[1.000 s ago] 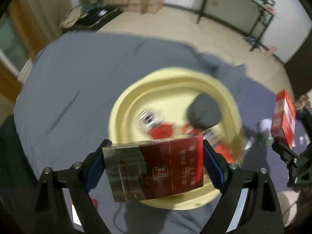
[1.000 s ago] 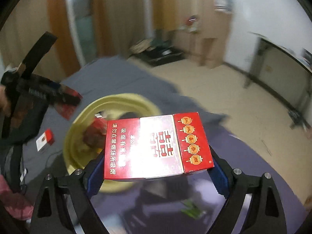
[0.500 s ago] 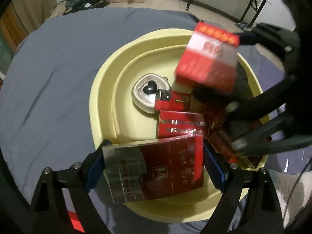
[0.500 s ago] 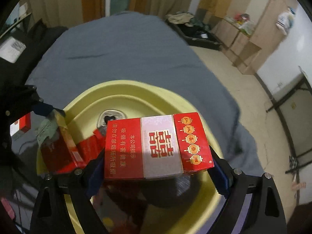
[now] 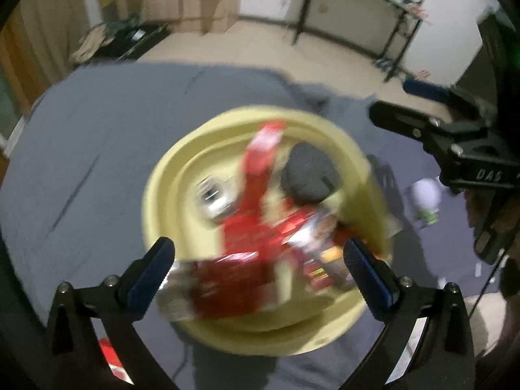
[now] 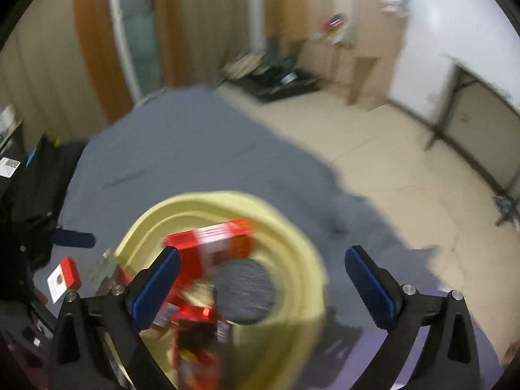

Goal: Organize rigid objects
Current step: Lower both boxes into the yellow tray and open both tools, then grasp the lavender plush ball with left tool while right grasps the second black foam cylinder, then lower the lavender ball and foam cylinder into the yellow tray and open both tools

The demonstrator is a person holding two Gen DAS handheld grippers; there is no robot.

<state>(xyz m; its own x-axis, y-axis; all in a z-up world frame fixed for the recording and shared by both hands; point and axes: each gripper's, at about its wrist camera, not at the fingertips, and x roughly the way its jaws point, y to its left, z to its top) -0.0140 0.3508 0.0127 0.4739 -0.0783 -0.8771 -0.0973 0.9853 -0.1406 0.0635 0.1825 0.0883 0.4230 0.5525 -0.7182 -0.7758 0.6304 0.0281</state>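
Both packs have left the jaws since half a second ago: the left gripper (image 5: pixel 258 260) and the right gripper (image 6: pixel 261 266) have just been opening and now stand spread wide, pinching nothing. In the left wrist view, nearest the camera at 6 o'clock, the dark red pack (image 5: pixel 224 284) lies blurred at the near edge of the yellow basin (image 5: pixel 162 195), overlapping its rim; its print cannot be read. Just beyond, at the centre, a heap of red packs (image 5: pixel 260 224) smears together, so their number is unclear. The dark round thing (image 5: pixel 308 172) sits past them toward 1 o'clock, and a blurred pale shiny thing toward 10 o'clock. The right gripper shows cut off at 3 o'clock, apart from the basin. In the right wrist view the red and white pack (image 6: pixel 214 243) lies tilted in the basin, partly behind the left-hand finger. A small red box (image 6: pixel 63 278) rests on the grey bedcover (image 6: pixel 182 162) at 9 o'clock, outside the basin.
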